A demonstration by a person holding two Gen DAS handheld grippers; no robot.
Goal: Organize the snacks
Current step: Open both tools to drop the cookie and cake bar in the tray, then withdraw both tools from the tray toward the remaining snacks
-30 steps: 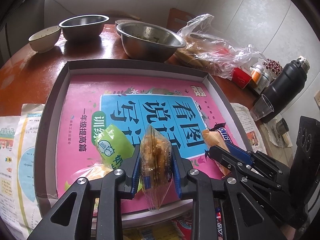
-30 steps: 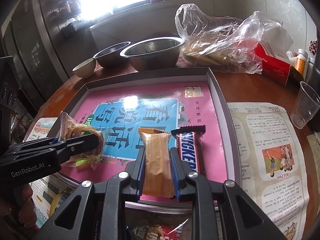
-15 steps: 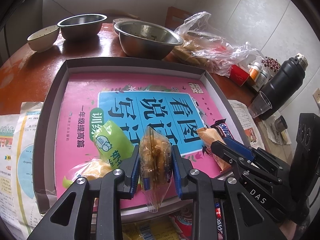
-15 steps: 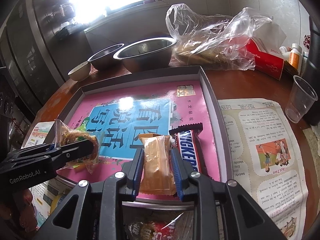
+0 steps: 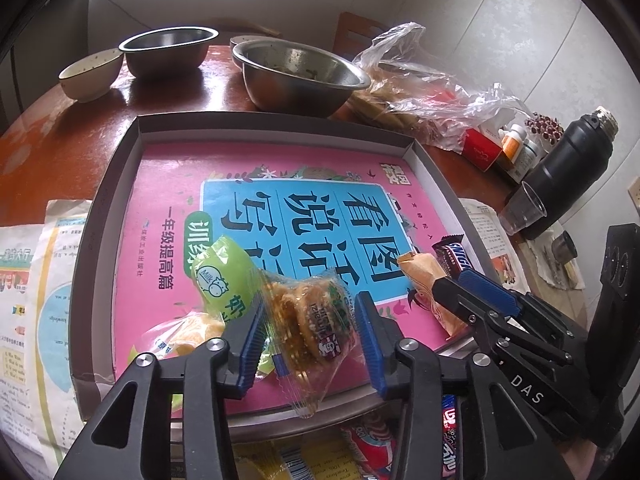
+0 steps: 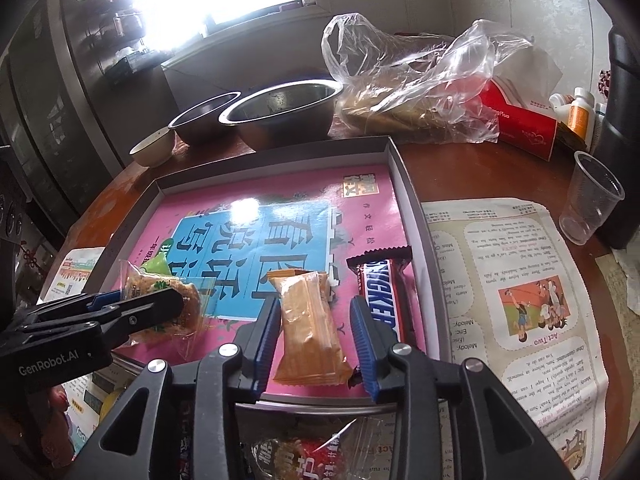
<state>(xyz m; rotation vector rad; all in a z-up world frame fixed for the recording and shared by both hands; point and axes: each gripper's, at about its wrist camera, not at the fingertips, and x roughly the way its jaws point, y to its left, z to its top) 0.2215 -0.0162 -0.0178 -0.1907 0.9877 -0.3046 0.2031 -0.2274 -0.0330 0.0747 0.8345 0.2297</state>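
Left gripper (image 5: 308,332): its jaws have just been opening; the blue pads stand clear of the clear cookie packet (image 5: 310,326), which lies tilted between them at lower centre of the left wrist view, released.
Right gripper (image 6: 316,336): its jaws have just been opening too; the orange wafer packet (image 6: 310,326) lies flat between the pads with a gap on each side, let go.
Tray (image 6: 404,184): grey shallow box, floor covered by a pink and blue printed sheet; both packets rest at its near edge.
Chocolate bar (image 6: 382,300): just right of the wafer packet, beside the tray's right wall.
Green milk-candy packet (image 5: 222,276): left of the cookie packet, touching it.
Steel bowls (image 5: 296,72): beyond the tray, upper centre.
Plastic cup (image 6: 592,200): right edge, on the table.
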